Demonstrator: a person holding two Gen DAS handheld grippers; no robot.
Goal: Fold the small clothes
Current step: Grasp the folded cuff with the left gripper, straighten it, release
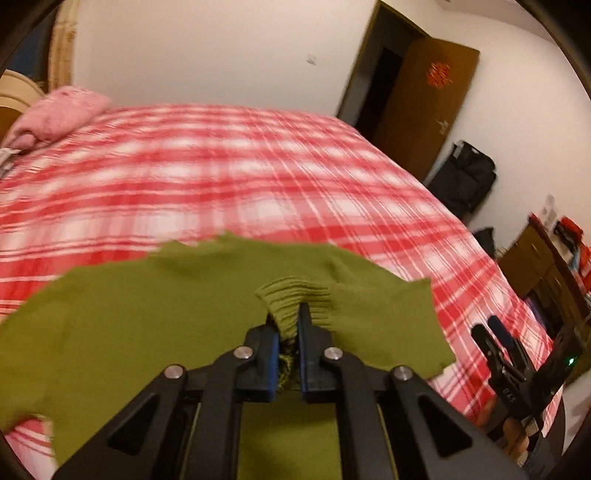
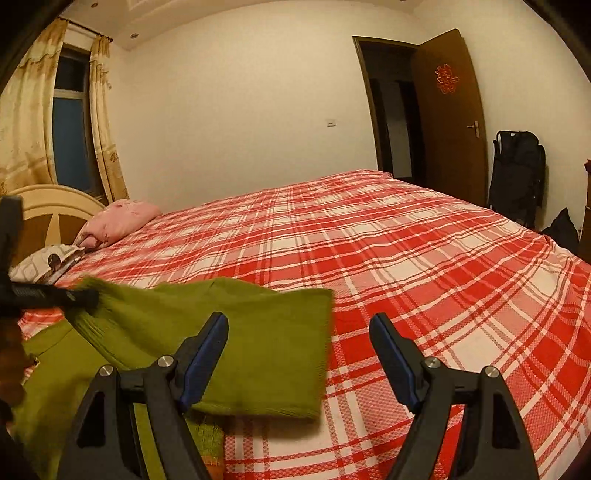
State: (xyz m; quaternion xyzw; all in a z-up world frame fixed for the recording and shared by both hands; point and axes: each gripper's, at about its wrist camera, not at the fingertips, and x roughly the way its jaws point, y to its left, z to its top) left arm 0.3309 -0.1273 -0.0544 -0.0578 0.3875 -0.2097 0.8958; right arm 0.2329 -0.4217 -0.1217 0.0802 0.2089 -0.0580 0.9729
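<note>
Light: we see warm, yellowish indoor light, fairly dim, with ceiling spots (image 2: 133, 36) lit | Blur: our left wrist view smears across the bedspread (image 1: 258, 177); the right wrist view is sharper | Distortion: we get fisheye bending and dark vignette at all corners | Window (image 2: 70, 144): dark.

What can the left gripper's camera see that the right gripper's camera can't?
Only the left wrist view shows the left gripper from behind, its fingers pinched on the ribbed edge of the green sweater, plus the wooden furniture with red things on it.

Only the right wrist view shows the right gripper open above the sweater's edge and the bedspread, the curtained window and the printed pillow.

Both show the plaid bedspread, pink pillow, brown door and black bag.
</note>
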